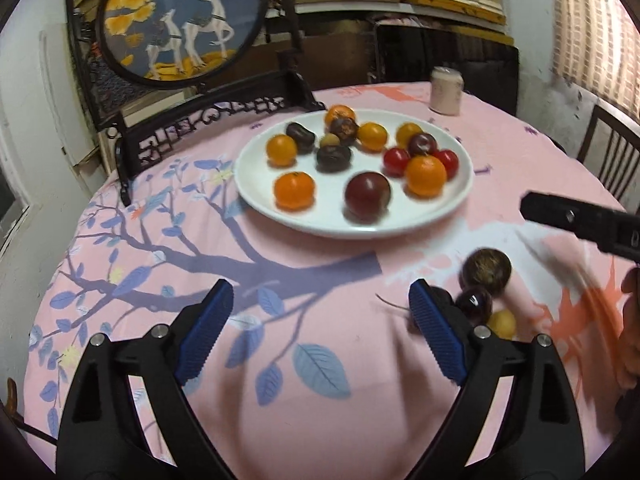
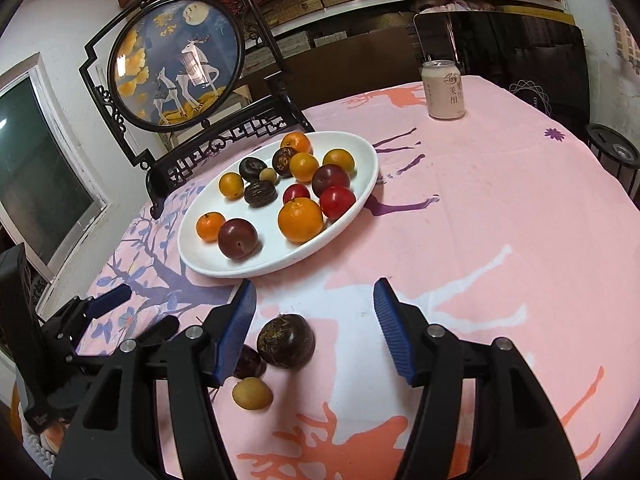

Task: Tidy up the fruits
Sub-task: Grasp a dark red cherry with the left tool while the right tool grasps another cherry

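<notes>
Resting on the tablecloth (image 2: 480,220), a round, dark-brown, rough-skinned fruit (image 2: 285,340).

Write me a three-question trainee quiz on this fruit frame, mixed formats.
1. True or false: the right gripper is shut on a fruit.
2. How many fruits lie on the tablecloth outside the white plate?
3. Which loose fruit is largest? A) yellow fruit B) rough brown fruit C) dark glossy fruit

Key: 1. False, both it and the left gripper are open. 2. Three. 3. B.
</notes>
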`<state>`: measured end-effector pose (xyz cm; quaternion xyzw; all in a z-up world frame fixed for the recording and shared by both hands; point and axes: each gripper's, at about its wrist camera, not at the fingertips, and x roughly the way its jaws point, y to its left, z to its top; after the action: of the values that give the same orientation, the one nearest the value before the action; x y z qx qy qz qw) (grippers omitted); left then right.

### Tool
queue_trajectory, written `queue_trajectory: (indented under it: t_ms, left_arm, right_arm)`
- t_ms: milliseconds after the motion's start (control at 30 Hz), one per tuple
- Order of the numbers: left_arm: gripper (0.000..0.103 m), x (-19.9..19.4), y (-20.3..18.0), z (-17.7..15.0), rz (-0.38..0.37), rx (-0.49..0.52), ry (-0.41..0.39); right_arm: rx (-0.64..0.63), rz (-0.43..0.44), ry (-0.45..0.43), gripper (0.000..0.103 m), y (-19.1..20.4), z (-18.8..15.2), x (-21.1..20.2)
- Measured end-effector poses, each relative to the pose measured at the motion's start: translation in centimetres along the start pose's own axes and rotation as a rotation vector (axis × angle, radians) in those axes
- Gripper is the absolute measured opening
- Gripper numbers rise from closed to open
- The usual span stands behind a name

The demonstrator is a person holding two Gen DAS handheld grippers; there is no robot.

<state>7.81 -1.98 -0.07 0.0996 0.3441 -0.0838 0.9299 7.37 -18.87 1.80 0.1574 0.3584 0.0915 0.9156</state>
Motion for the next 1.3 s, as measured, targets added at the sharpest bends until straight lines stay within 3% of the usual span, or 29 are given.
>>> queue_trajectory:
  t_ms: [200, 400, 500, 600, 733, 933, 1200, 1300]
  left_arm:
    - [0.091, 0.3, -1.7, -0.5, -0.03, 0.074, 0.013]
    - [0.091, 1.9, -3.4, -1.0, 0.013, 0.162, 0.062]
    - [0.091, 2.9, -2.9, -0.8, 0.027, 0.143, 0.107]
    - [0.091, 2.9, -0.2, -0.3, 0.111, 0.051, 0.093]
    - [0.091, 2.3, 1.5, -0.3, 0.019, -0.039, 0.089]
    - [0.091, 1.8, -1.7, -0.8, 0.004, 0.094, 0.063]
    - [0.091, 1.2, -4.3, -1.3, -0.049, 0.206, 0.042]
    - [0.09, 1.8, -4.3, -1.1, -0.067, 0.202, 0.066]
  right_arm:
    - [0.006, -0.002, 0.005, 0.061, 0.0, 0.2, 0.0]
    - [0.007, 0.0, 0.005, 0.062, 0.0, 0.2, 0.0]
    - [0.008, 0.0, 0.006, 0.062, 0.0, 0.2, 0.0]
    - [0.009, 0.002, 0.009, 0.061, 0.0, 0.2, 0.0]
    - [0.009, 0.009, 0.013, 0.062, 0.0, 0.1, 0.0]
    - [0.011, 0.003, 0.02, 0.062, -0.1, 0.1, 0.1]
    - [0.014, 0.01, 0.021, 0.061, -0.1, 0.1, 0.1]
    - [0.015, 0.011, 0.02, 0.062, -0.1, 0.1, 0.1]
